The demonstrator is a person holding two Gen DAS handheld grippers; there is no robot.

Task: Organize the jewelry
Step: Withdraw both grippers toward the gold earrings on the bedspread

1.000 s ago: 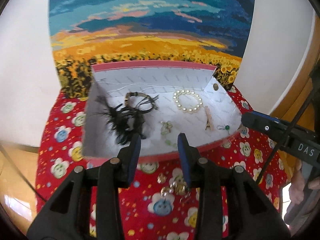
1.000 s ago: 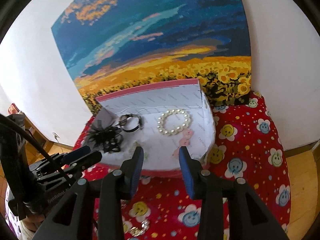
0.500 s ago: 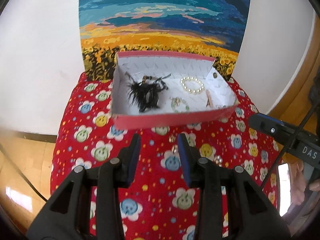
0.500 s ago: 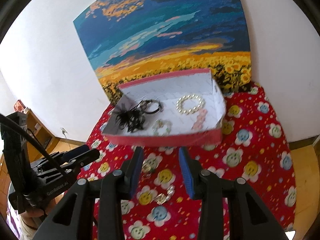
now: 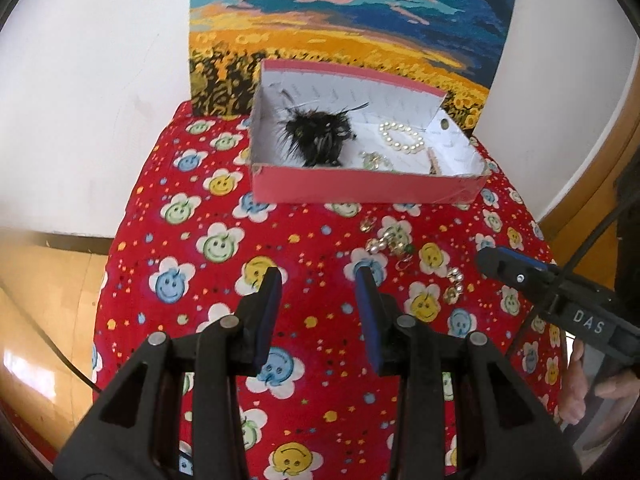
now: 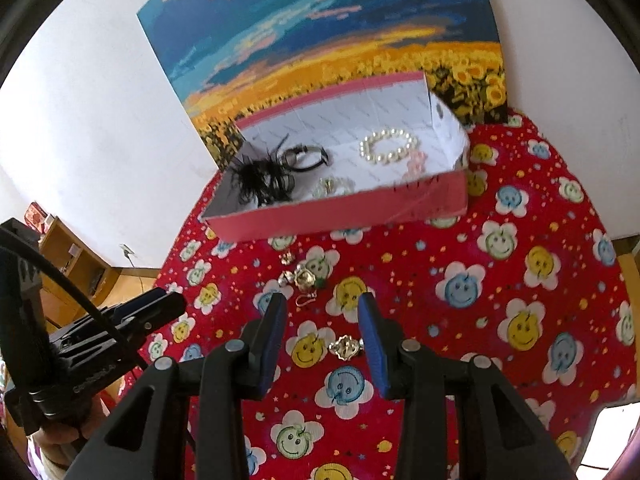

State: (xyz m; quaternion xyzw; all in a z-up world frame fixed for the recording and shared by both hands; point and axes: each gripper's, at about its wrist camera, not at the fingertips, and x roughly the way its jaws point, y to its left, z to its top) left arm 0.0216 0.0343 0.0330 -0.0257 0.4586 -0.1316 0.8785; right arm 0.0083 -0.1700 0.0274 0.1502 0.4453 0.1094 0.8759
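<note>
A pink box (image 5: 360, 190) with a white inside stands at the far end of the red smiley-flower cloth (image 5: 208, 280). It holds a black feather piece (image 5: 316, 136), a pearl bracelet (image 5: 402, 138) and small trinkets. Loose gold earrings (image 5: 390, 242) lie on the cloth before the box, with more (image 5: 454, 284) to the right. My left gripper (image 5: 318, 276) is open and empty above the cloth. My right gripper (image 6: 322, 300) is open and empty; a gold piece (image 6: 344, 347) lies beside its right finger, and the earrings (image 6: 302, 278) lie just ahead. The box (image 6: 340, 216) is beyond.
A sunflower-field painting (image 5: 340, 32) leans on the white wall behind the box. The right gripper's body (image 5: 560, 296) shows at the right of the left wrist view; the left gripper's body (image 6: 92, 340) shows at the left of the right wrist view. Wooden floor (image 5: 40, 300) lies below the cloth's edge.
Both grippers have pulled back from the box and away over the cloth. The box looks smaller now, and the loose earrings on the cloth have come into view.
</note>
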